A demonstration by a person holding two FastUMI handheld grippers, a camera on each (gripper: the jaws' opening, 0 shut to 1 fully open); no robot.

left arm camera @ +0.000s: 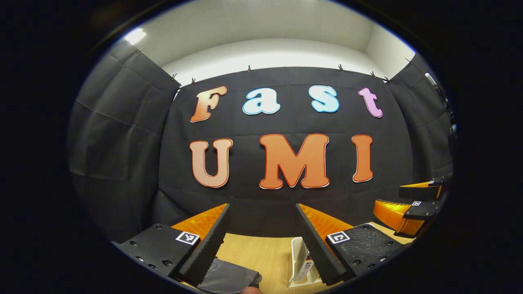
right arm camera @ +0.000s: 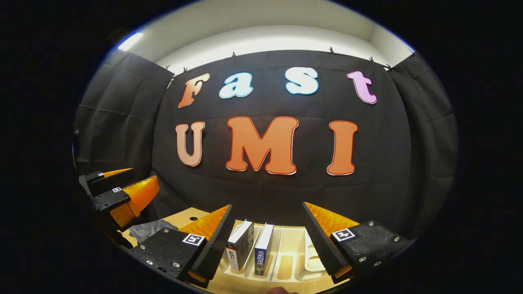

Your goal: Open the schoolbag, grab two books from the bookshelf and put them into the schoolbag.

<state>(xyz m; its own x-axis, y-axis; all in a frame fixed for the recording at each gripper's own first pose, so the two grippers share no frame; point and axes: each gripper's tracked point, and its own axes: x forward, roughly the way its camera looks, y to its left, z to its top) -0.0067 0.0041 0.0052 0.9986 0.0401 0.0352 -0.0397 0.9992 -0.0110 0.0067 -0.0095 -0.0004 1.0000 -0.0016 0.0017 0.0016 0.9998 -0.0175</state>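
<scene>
My left gripper (left arm camera: 261, 245) is open and held above the wooden table (left arm camera: 265, 253), with nothing between its fingers. Below its left finger lies the grey schoolbag (left arm camera: 229, 277), seen in part. The white bookshelf (left arm camera: 297, 253) stands by its right finger. My right gripper (right arm camera: 267, 245) is open above the bookshelf (right arm camera: 290, 263), where two books stand upright: a dark-covered one (right arm camera: 241, 245) and a blue-and-white one (right arm camera: 263, 247). Both sit just beyond the gap, near the left finger. The right gripper (left arm camera: 408, 200) also shows far right in the left gripper view; the left gripper (right arm camera: 122, 185) shows far left in the right gripper view.
Black cloth walls close the booth behind and on both sides. The bag's grey fabric (right arm camera: 149, 229) lies left of the bookshelf on the table (right arm camera: 192, 214). Several slots of the bookshelf to the right of the books hold nothing.
</scene>
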